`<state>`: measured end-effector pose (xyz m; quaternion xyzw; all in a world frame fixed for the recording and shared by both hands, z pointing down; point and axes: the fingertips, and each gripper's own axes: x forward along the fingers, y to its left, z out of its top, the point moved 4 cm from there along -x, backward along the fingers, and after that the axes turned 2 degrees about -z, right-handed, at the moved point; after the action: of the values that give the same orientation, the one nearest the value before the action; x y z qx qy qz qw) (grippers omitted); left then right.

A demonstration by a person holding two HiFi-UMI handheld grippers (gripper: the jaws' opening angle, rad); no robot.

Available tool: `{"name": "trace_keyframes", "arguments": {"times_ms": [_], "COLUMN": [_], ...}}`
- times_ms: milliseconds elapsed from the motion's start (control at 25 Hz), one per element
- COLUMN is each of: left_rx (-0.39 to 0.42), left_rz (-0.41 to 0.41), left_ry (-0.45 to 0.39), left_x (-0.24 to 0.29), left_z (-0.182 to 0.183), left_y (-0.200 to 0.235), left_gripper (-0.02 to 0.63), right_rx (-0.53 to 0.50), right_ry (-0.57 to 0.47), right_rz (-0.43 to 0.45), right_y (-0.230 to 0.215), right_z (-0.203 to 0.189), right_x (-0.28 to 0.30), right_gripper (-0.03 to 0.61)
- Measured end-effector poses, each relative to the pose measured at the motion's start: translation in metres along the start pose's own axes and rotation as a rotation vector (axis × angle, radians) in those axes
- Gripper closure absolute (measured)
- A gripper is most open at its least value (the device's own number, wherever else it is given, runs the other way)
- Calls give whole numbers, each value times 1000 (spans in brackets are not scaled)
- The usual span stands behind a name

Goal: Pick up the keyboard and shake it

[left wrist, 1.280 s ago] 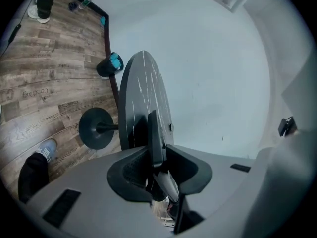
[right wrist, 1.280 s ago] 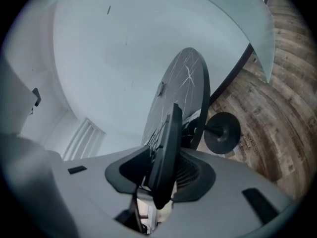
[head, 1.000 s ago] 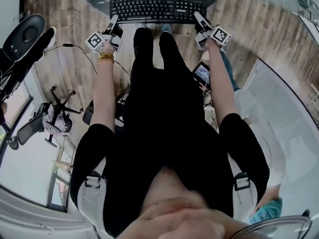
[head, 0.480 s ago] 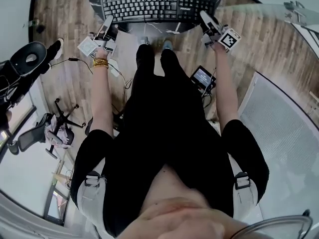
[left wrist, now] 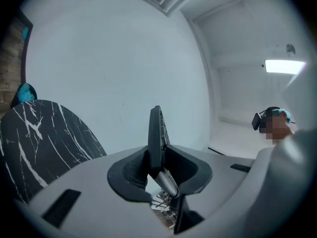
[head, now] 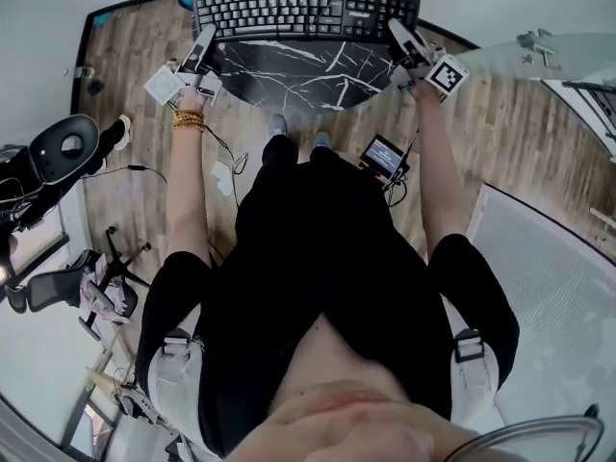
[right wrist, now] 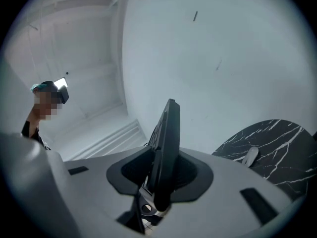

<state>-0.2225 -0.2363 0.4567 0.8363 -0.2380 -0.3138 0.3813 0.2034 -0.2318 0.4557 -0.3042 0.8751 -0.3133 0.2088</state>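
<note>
Our left gripper [head: 207, 37] and right gripper [head: 397, 33] pinched the flat black keyboard [head: 306, 6] over the marbled table [head: 289, 75], right fingers just tightening.

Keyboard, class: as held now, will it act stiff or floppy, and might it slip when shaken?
Probably stiff: the keyboard spans straight, held only at its ends. It might slip: the left tongs and right tongs pinch just thin edges, though the right jaws have just been closing tighter.

My arms [head: 188, 191] stretched forward. Left gripper [head: 204, 44] at 11 o'clock, right gripper [head: 400, 38] at 1 o'clock. Both clamp keyboard [head: 298, 8] ends; my right jaws just tightened further.
</note>
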Motion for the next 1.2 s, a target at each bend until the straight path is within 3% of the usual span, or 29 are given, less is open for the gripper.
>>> {"name": "trace_keyframes", "arguments": {"times_ms": [360, 520, 760, 1200], "left_rx": [54, 8, 47, 175], "left_rz": [-73, -51, -74, -342], "left_ry": [12, -2, 2, 13], "left_x": [31, 37, 43, 55], "left_z": [38, 46, 65, 88], "left_y": [-7, 1, 9, -12], "left_gripper": [511, 511, 511, 515], "right_rx": [-11, -29, -81, -328], "right_ry": [-30, -36, -40, -95], "right_rz": [13, 26, 57, 234], "right_y": [-1, -1, 2, 46], "right_z": [30, 38, 52, 87], "right_x": [25, 35, 51, 48], "right_gripper": [462, 462, 460, 468]}}
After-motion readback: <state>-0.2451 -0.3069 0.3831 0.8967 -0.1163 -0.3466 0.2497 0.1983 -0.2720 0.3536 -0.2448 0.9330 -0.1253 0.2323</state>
